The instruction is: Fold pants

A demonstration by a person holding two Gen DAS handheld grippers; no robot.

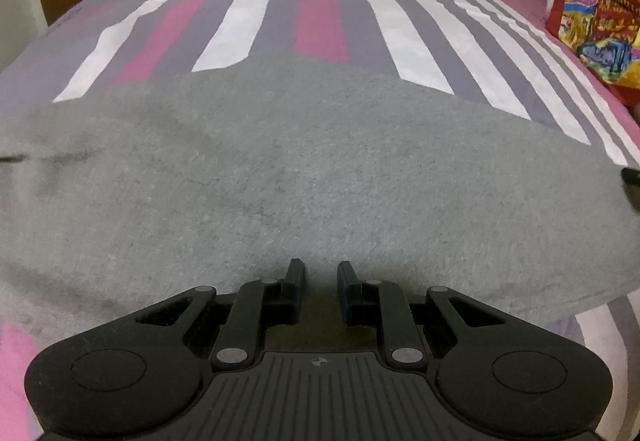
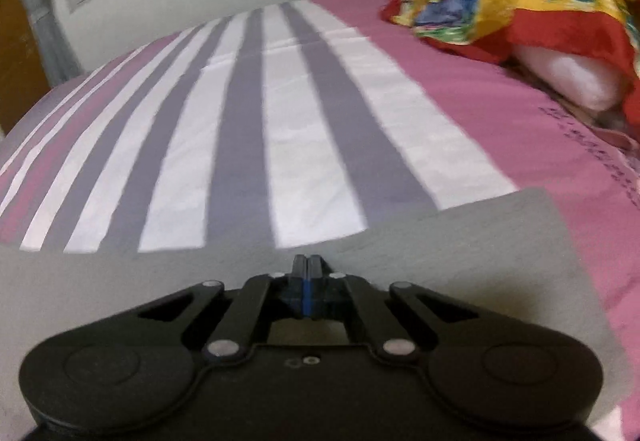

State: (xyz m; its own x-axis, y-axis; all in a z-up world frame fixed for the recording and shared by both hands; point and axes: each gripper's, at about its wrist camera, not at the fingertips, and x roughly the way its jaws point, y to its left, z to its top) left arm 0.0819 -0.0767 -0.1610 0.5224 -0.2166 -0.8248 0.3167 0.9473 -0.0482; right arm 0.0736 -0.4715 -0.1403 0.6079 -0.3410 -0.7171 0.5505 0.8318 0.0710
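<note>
lettering is showing on the colourful blanket [image 1: 596,17] in the left wrist view, but it is staying too small and warped to read. dark stitched marks are running along the pink sheet [image 2: 592,157] edge in the right wrist view, also unreadable.
</note>
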